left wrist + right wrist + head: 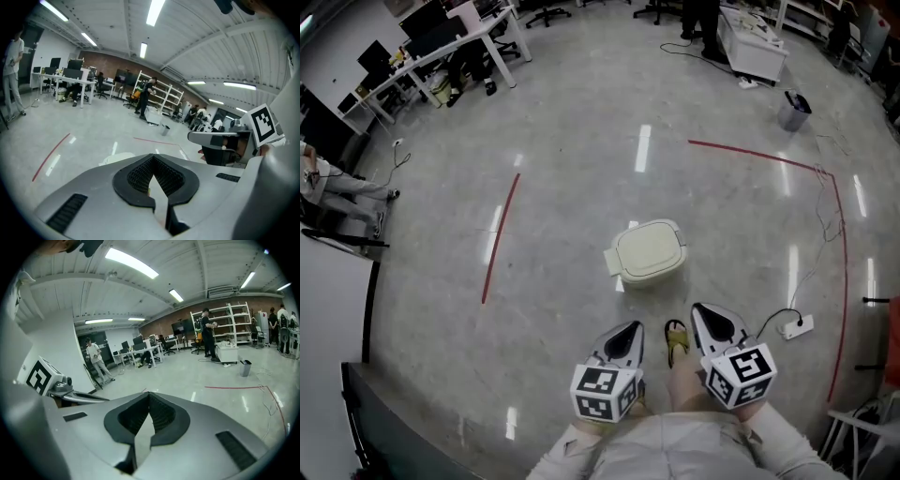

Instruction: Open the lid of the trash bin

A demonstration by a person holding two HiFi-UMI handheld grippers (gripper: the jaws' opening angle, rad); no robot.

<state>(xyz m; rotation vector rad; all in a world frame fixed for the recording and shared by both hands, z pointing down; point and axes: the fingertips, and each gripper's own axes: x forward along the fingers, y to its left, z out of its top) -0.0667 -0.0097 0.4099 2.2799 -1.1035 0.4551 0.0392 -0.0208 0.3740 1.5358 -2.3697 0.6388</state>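
I am holding my left gripper [626, 330] and right gripper [712, 317] low before me, each with jaws pressed together on nothing. The trash bin [649, 251] is standing on the floor [581, 141] just ahead, apart from both, apparently closed.

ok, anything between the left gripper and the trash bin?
No. In the head view, only bare floor lies between the left gripper and the trash bin.

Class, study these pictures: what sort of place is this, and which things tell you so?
Probably an open-plan lab or workshop office: desks with monitors, open metal shelving near the back wall, and red lines marked on a wide polished floor.
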